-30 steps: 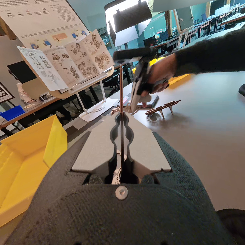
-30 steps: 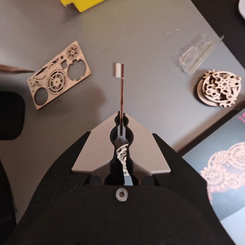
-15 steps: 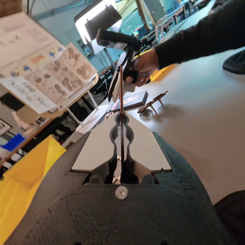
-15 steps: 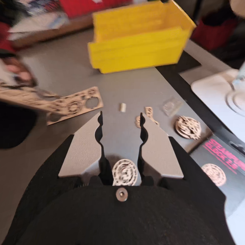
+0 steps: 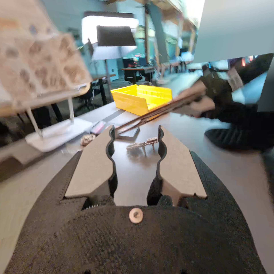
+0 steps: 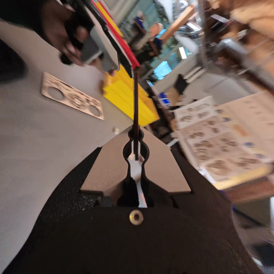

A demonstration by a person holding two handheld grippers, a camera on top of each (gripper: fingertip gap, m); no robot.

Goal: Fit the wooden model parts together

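A grey table (image 5: pixel 200 170) fills the near ground. On its far left stands a white book stand (image 5: pixel 56 133) carrying open printed pages (image 5: pixel 38 62), blurred. A yellow bin (image 5: pixel 140 99) sits at the far edge of the table. Behind it, a studio lamp (image 5: pixel 114 37) on a pole glows bright white, with a dark panel in front. Farther off, a teal wall (image 5: pixel 66 13), desks (image 5: pixel 137 69) and a black office chair (image 5: pixel 130 75) show, all blurred. In the right wrist view the room is tilted.
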